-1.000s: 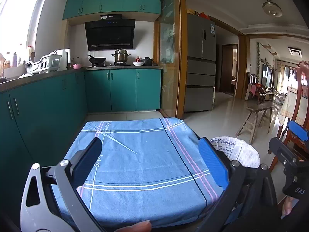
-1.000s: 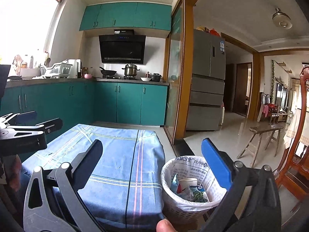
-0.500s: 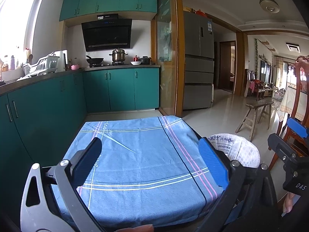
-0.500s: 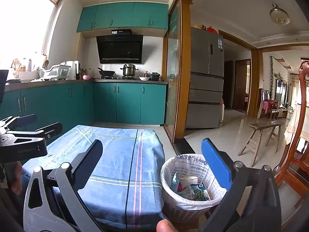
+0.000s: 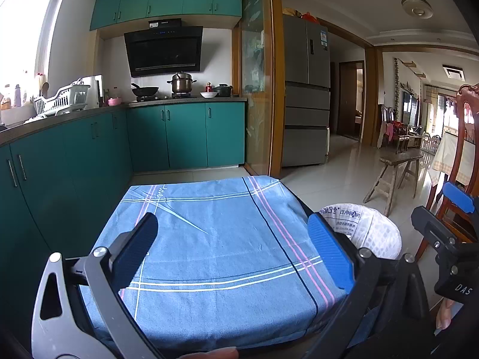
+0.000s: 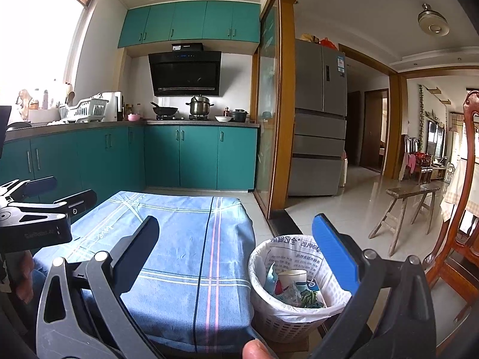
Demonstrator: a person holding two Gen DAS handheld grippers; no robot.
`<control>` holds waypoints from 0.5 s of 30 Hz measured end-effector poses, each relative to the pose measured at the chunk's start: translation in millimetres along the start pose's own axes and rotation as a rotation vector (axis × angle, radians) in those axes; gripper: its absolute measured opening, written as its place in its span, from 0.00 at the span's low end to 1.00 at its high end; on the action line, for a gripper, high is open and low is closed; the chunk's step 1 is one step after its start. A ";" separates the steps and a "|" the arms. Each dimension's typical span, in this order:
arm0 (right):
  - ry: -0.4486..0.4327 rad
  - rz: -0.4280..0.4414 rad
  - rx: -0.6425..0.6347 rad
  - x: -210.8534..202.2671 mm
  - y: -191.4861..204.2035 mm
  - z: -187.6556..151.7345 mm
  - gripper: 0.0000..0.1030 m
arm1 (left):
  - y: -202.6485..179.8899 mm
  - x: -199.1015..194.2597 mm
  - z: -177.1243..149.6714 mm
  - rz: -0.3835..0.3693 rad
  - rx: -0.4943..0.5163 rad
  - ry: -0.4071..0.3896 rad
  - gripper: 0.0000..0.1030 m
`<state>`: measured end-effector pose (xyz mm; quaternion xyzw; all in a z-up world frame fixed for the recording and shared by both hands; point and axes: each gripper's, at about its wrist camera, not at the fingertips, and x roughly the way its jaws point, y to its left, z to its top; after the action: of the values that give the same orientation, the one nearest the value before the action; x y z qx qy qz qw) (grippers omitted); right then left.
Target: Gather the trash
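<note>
A white mesh trash basket [image 6: 287, 314] with a printed white liner stands on the floor right of the table; it holds a paper cup [image 6: 292, 276] and crumpled wrappers [image 6: 299, 294]. Its liner also shows in the left wrist view [image 5: 365, 230]. The table carries a blue striped cloth [image 5: 215, 239] with nothing on it, also seen in the right wrist view [image 6: 185, 257]. My left gripper [image 5: 230, 248] is open and empty above the cloth. My right gripper [image 6: 236, 248] is open and empty, above the table's right edge and the basket.
Teal kitchen cabinets [image 5: 74, 155] run along the left and back. A grey fridge [image 6: 320, 119] stands behind a glass sliding door [image 6: 269, 104]. A wooden bench [image 6: 410, 206] and a wooden chair [image 6: 461, 224] stand on the tiled floor at right.
Both grippers have tilted slightly so the views shift a little; both stay open and empty. Nothing on the table or in the basket has moved.
</note>
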<state>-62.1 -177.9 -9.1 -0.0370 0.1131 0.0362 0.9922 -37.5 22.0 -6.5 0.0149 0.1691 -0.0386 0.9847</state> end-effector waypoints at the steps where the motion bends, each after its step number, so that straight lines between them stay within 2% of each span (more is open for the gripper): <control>1: -0.002 0.000 -0.001 -0.1 0.3 0.3 0.97 | -0.1 -0.1 0.0 0.000 -0.001 0.000 0.97; 15: -0.006 0.000 -0.005 1.5 0.2 -1.7 0.97 | 1.3 2.4 0.6 -0.008 -0.012 0.011 0.97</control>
<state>-61.0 -177.8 -11.0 -0.0396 0.1103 0.0365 0.9924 -34.9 23.2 -6.7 0.0084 0.1746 -0.0416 0.9837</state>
